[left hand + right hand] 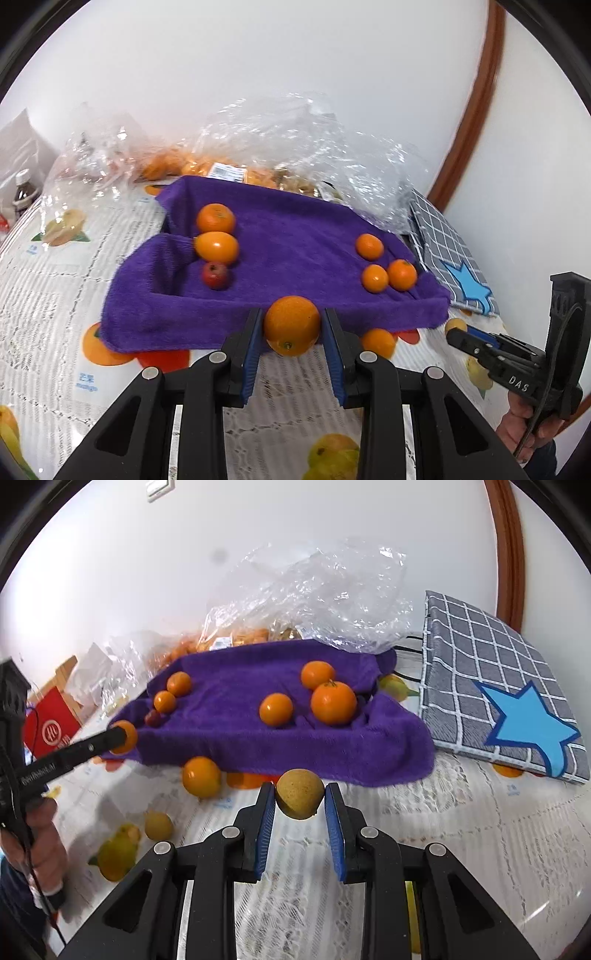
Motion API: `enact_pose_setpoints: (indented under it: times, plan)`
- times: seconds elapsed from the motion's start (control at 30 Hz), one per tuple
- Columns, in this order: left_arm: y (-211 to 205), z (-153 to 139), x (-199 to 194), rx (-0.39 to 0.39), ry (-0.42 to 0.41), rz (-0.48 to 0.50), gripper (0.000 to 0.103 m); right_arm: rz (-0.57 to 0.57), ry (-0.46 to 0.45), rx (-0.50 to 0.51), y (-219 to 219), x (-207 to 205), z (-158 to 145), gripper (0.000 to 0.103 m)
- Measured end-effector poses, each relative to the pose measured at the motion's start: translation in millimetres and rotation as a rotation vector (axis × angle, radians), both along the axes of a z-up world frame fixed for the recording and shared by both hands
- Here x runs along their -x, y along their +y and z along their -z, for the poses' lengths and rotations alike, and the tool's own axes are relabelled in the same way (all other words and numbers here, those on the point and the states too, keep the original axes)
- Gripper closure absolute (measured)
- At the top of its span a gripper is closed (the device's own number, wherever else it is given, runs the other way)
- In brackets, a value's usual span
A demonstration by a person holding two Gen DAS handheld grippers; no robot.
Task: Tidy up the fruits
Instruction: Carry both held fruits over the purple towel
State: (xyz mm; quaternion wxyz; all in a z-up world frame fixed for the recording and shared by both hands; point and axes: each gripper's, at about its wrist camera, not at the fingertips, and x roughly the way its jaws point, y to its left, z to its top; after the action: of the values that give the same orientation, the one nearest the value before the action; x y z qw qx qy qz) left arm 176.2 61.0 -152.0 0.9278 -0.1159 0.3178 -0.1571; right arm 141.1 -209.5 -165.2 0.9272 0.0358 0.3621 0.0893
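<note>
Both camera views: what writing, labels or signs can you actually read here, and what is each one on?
"DAS" on the right gripper, white letters on its black body.
White lettering on the left gripper: too blurred to read.
White round logo on the red box: not legible.
Blue captions on the tablecloth: too small to read.
Label on the packet under the plastic bag: too small to read.

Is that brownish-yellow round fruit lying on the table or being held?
Held. The right gripper is shut on the brownish-yellow fruit: both blue pads press its sides, above the tablecloth.
</note>
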Motion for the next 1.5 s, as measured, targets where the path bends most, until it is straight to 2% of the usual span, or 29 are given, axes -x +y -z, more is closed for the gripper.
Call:
enact_pose_setpoints:
  times: [0.23,0.43,0.53,0.63,0.73,0.87,1.07,1.17,1.27,1.37,1.5]
  plan:
    - [20.6,-5.2,-2.0,0.041,-0.021,-0.101,0.073,-0.009,-0.022,0.039,3.7,-36.7,-22.9,0.076]
    - [34.1,-6.1,-2.6,0.044,-0.033,-0.178,0.073,-0.004,0.054,0.071,4.0,-78.2,-11.5,0.076]
    - [39.8,-3.2,-5.7,0.050,-0.021,-0.200,0.073,0.003,0.094,0.039,-0.7,-86.4,-1.2,0.076]
    - [43.3,0.4,-10.1,0.050,-0.006,-0.212,0.073,-0.002,0.087,0.027,-2.5,-84.4,2.5,0.075]
    - [41.9,1.0,-13.1,0.057,0.003,-0.203,0.073,0.001,0.084,0.032,-3.0,-84.5,2.3,0.075]
    - [36.1,1.5,-11.6,0.026,-0.007,-0.193,0.073,-0.006,0.066,0.008,-7.1,-81.2,2.4,0.074]
    - [27.0,0.1,-9.3,0.017,-0.025,-0.139,0.073,0.004,0.042,0.077,-4.3,-76.1,0.1,0.064]
    - [21.7,-3.7,-14.8,0.031,-0.017,-0.121,0.073,0.014,0.030,0.066,-10.4,-72.8,-6.0,0.064]
    - [9.3,-11.6,-34.2,0.044,0.022,-0.106,0.073,0.035,-0.003,0.044,-20.3,-68.4,-17.0,0.061]
    - [-11.9,-22.3,-63.0,-0.020,0.041,-0.102,0.073,0.065,-0.032,0.032,-29.8,-66.3,-22.9,0.058]
    - [-30.4,-15.3,-102.0,-0.068,0.144,-0.116,0.073,0.092,-0.010,0.010,-38.3,-69.5,-20.6,0.058]
